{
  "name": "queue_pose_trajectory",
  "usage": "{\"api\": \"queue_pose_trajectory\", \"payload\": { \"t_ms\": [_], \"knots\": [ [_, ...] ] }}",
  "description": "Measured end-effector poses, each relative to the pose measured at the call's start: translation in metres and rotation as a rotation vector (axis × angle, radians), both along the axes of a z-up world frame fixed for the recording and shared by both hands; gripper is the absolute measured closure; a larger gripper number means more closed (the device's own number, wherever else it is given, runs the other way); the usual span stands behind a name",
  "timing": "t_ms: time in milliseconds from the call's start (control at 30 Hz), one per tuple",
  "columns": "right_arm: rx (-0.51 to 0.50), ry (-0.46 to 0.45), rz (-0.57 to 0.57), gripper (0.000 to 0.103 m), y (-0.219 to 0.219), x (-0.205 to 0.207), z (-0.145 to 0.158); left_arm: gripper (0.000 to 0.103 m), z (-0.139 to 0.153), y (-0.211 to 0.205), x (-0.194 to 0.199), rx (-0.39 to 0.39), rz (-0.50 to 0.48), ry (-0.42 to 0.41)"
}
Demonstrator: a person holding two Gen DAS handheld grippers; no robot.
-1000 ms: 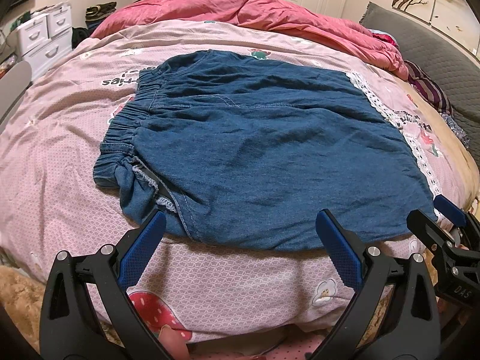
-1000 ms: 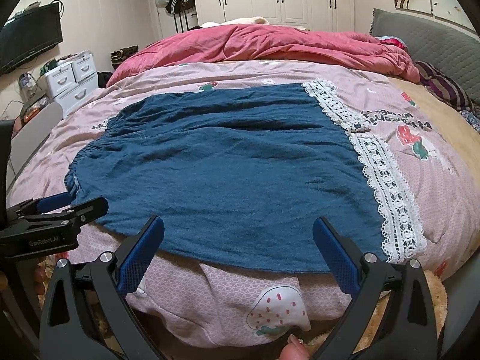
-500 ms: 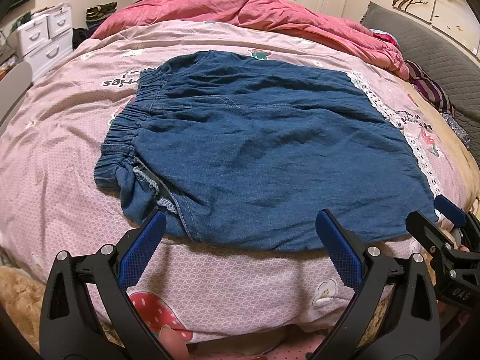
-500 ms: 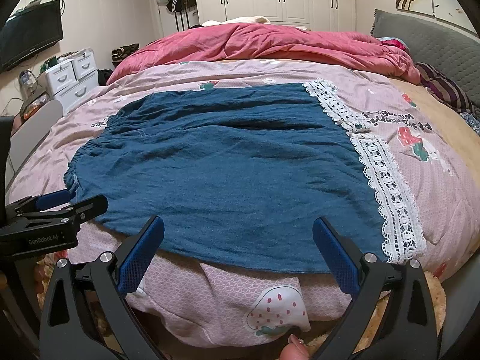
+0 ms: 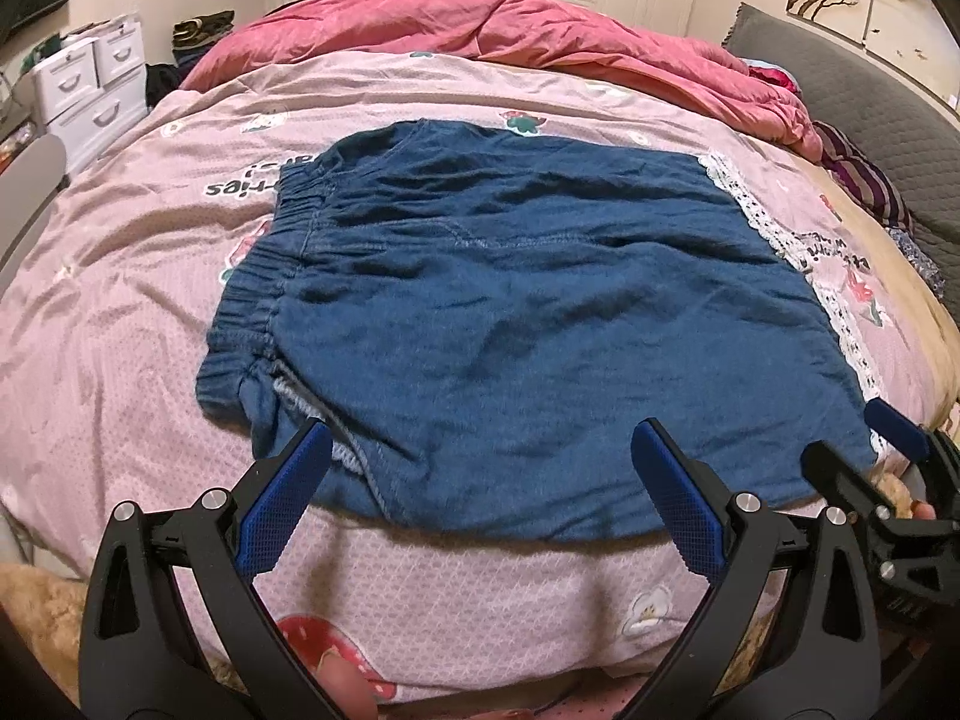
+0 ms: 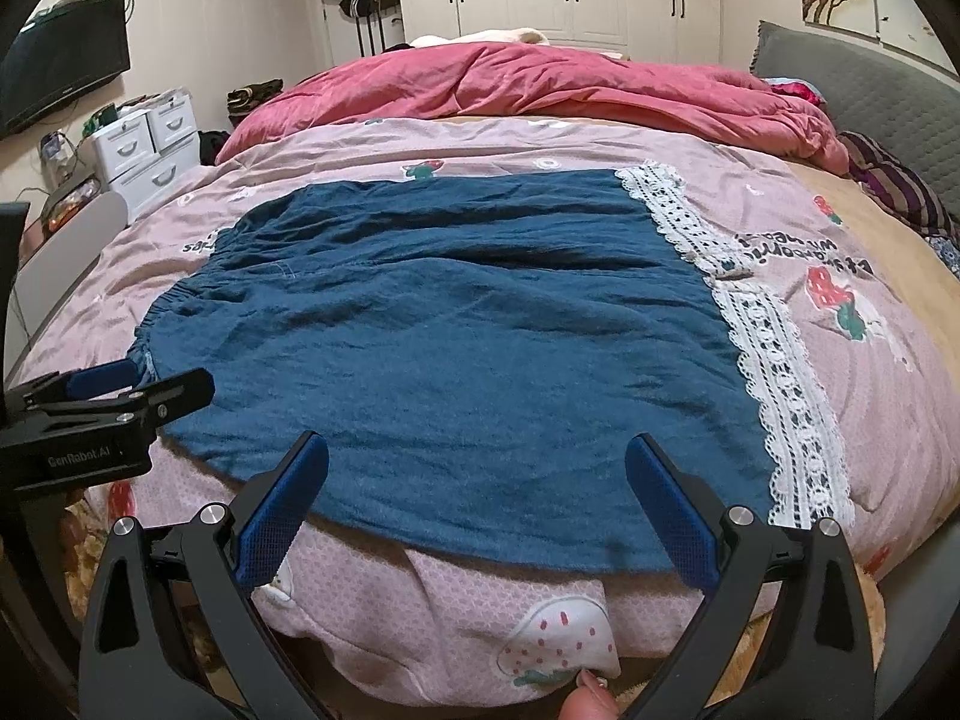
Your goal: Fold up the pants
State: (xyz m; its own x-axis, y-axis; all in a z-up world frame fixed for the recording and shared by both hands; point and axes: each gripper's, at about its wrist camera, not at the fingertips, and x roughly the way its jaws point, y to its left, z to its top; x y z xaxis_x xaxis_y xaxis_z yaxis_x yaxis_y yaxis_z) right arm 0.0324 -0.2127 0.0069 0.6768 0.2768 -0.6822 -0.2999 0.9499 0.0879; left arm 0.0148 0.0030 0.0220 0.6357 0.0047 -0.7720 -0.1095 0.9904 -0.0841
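Blue denim pants [image 5: 516, 324] lie flat on the pink bedspread [image 5: 120, 312], elastic waistband to the left and white lace hem [image 6: 774, 372] to the right. My left gripper [image 5: 480, 468] is open and empty, hovering at the near edge of the pants by the waistband corner. My right gripper [image 6: 477, 474] is open and empty over the near edge toward the lace hem. Each gripper shows at the side of the other's view: the right one [image 5: 864, 456] and the left one [image 6: 132, 384].
A rumpled red quilt [image 6: 540, 84] lies across the far side of the bed. A grey headboard [image 6: 864, 78] and striped cloth [image 6: 900, 186] are at the right. White drawers [image 6: 150, 144] stand at the left, wardrobes behind. The bed's near edge is just below the grippers.
Both grippers have crept slightly forward toward the near edge of the pants. The pants have not moved. Both jaws stay open.
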Motion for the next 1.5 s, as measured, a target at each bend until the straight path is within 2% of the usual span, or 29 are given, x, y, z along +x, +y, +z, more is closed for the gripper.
{"api": "queue_pose_trajectory", "payload": {
  "t_ms": [267, 567, 800, 1000, 1100, 1200, 1333, 1367, 1400, 1467, 1500],
  "knots": [
    [-0.024, -0.007, 0.034, 0.004, 0.016, 0.023, 0.004, 0.009, 0.011, 0.011, 0.030, 0.051, -0.012, 0.000],
    [-0.069, -0.049, 0.119, 0.004, 0.041, 0.069, 0.023, 0.009, 0.028, 0.060, 0.090, 0.073, -0.009, 0.018],
    [-0.188, -0.148, 0.196, 0.004, 0.083, 0.119, 0.043, 0.009, 0.016, 0.113, 0.145, 0.074, 0.038, 0.068],
    [-0.303, -0.185, 0.208, 0.004, 0.118, 0.179, 0.040, 0.009, 0.000, 0.150, 0.181, 0.043, 0.086, 0.079],
    [-0.329, -0.169, 0.242, 0.004, 0.134, 0.210, 0.032, 0.009, -0.007, 0.158, 0.195, 0.026, 0.072, 0.094],
    [-0.235, -0.039, 0.314, 0.004, 0.141, 0.247, 0.022, 0.009, -0.014, 0.165, 0.206, 0.008, 0.091, 0.108],
    [-0.204, 0.034, 0.371, 0.004, 0.152, 0.278, 0.013, 0.009, -0.018, 0.170, 0.214, 0.011, 0.088, 0.112],
    [-0.205, 0.046, 0.391, 0.004, 0.155, 0.283, 0.011, 0.014, -0.019, 0.170, 0.216, 0.011, 0.082, 0.113],
    [-0.207, 0.051, 0.407, 0.004, 0.157, 0.286, 0.009, 0.024, -0.020, 0.171, 0.217, 0.011, 0.072, 0.112],
    [-0.220, 0.058, 0.450, 0.004, 0.166, 0.295, 0.004, 0.031, -0.023, 0.171, 0.220, 0.019, 0.052, 0.114],
    [-0.235, 0.061, 0.472, 0.004, 0.169, 0.297, 0.001, 0.040, -0.024, 0.171, 0.220, 0.010, 0.041, 0.115]
  ]
}}
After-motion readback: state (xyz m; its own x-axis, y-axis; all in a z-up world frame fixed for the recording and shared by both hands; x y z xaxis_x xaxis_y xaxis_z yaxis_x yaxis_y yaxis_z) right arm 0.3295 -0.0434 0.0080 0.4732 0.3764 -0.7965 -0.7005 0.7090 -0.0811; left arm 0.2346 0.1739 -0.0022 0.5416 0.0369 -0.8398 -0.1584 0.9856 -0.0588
